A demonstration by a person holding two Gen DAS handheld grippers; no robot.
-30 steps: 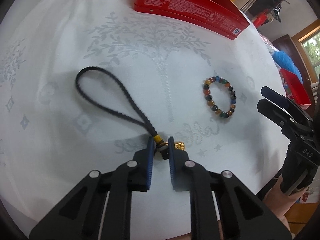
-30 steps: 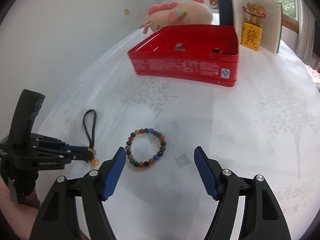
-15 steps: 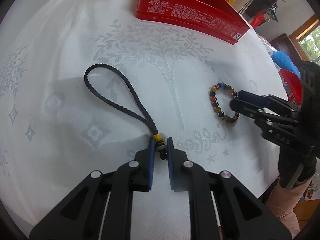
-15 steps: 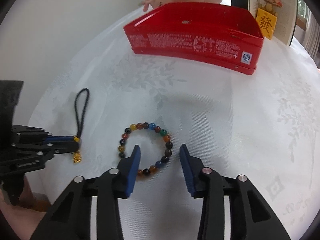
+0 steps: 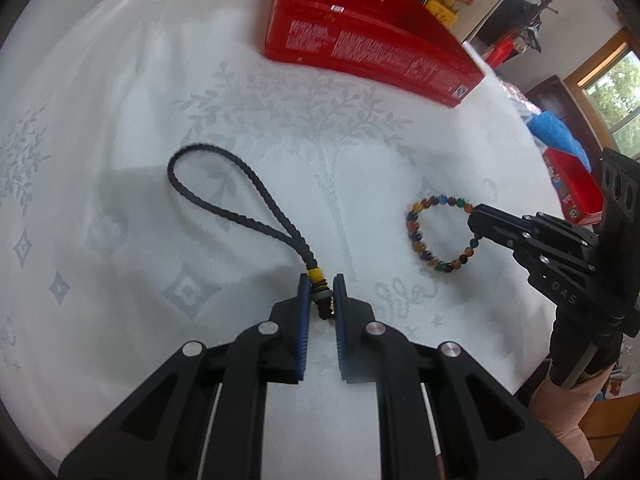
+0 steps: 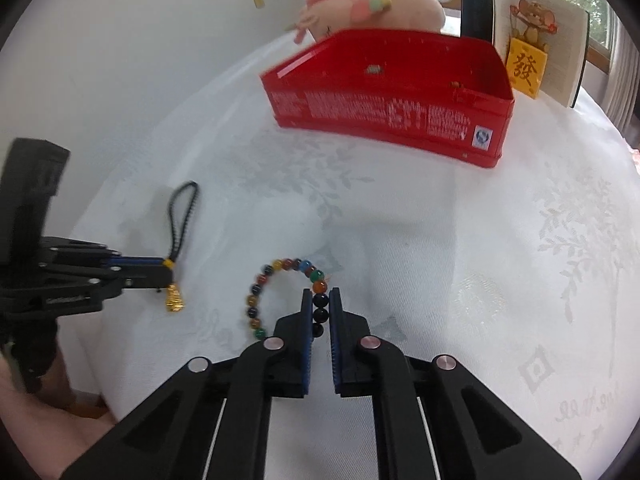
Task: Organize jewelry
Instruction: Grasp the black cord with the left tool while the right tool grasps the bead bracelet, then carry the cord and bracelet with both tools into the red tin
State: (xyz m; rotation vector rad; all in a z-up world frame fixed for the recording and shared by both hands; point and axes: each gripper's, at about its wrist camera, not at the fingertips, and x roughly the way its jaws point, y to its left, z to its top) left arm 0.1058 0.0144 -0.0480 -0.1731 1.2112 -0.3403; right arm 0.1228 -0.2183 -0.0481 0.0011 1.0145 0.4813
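Two grips are set at once, so the pick-up step looks done for both pieces. Left gripper (image 5: 319, 294) is pinched nearly shut on the neck of the black braided cord (image 5: 236, 208), at the yellow wrap; its loop lies flat on the white tablecloth (image 5: 120, 80), and the gold charm (image 6: 175, 300) hangs just below the pads in the right wrist view. Right gripper (image 6: 320, 304) is clamped tight on the dark beads at the near side of the multicoloured bead bracelet (image 6: 276, 268); the rest of the ring lies on the cloth.

Next move, as I judge it: lift both clear and carry them to the open red tin (image 6: 384, 120), which stands well apart at the far side of the table. The cord will dangle and swing, and the bracelet ring will hang from one point, so both need to clear the tin's wall before release.

Hard to tell: the charm is hidden in the left wrist view behind the pads. Tin contents are mostly unseen; one or two small specks inside, unidentifiable. Whether the bracelet is off the cloth yet, cannot tell. A pink plush toy (image 6: 372, 8) behind the tin is partly cut off.
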